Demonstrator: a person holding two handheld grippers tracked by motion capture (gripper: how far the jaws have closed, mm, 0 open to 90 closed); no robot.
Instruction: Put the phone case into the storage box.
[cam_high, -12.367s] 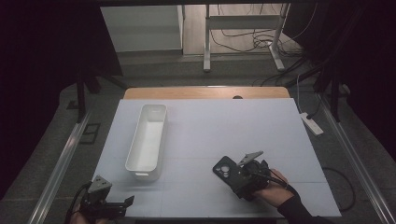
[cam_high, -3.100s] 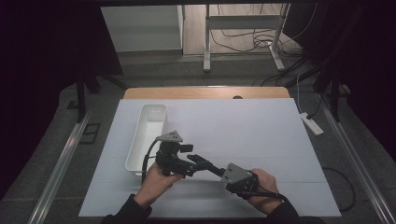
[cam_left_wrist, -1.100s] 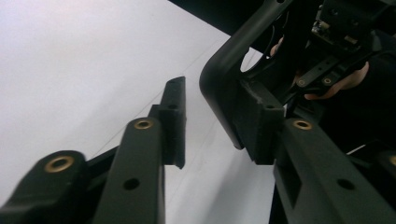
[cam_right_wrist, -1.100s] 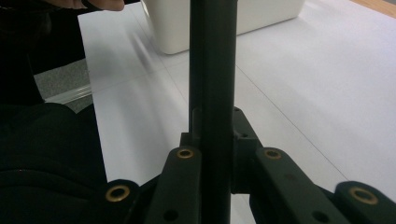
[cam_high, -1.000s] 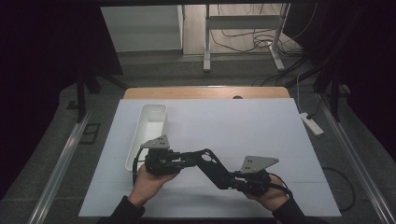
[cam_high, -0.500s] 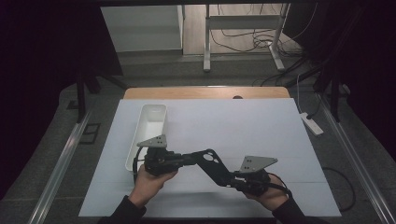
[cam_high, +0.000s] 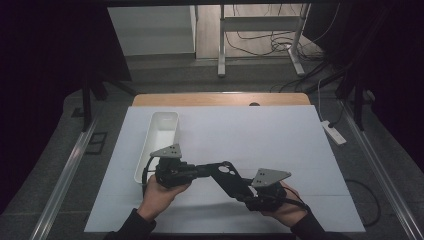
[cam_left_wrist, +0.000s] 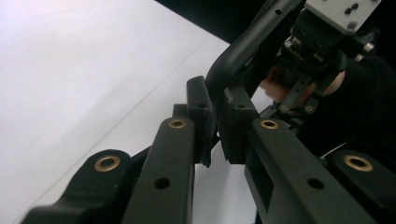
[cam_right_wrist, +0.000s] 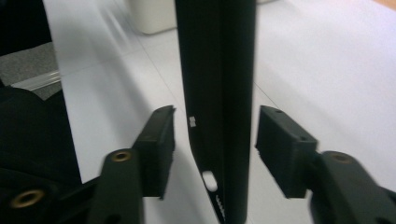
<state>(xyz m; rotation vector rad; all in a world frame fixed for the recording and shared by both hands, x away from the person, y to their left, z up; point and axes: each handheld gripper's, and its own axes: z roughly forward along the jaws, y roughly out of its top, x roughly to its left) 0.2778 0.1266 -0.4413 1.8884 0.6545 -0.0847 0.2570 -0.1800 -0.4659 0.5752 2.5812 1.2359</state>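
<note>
A black phone case (cam_high: 227, 176) with camera holes hangs just above the white table, between my two grippers. My left gripper (cam_high: 200, 171) is shut on the case's left end; in the left gripper view its pads (cam_left_wrist: 201, 116) pinch the thin curved rim (cam_left_wrist: 243, 46). My right gripper (cam_high: 247, 192) stands at the case's right end. Its jaws have just been opening, and in the right gripper view the case's edge (cam_right_wrist: 217, 84) stands upright between them. Both pads (cam_right_wrist: 159, 144) stand clear of that edge, so my right gripper (cam_right_wrist: 215, 149) is open.
A long white tray (cam_high: 162, 131) lies at the table's left, just behind my left hand; its end (cam_right_wrist: 154, 14) appears in the right gripper view. The white table (cam_high: 280, 135) reaches back to a wooden strip. A power strip (cam_high: 332, 132) lies off its right side.
Since the earliest frame my left gripper has come from the front left corner to the case's left end. Over the last second both hands and the case stay where they were.
</note>
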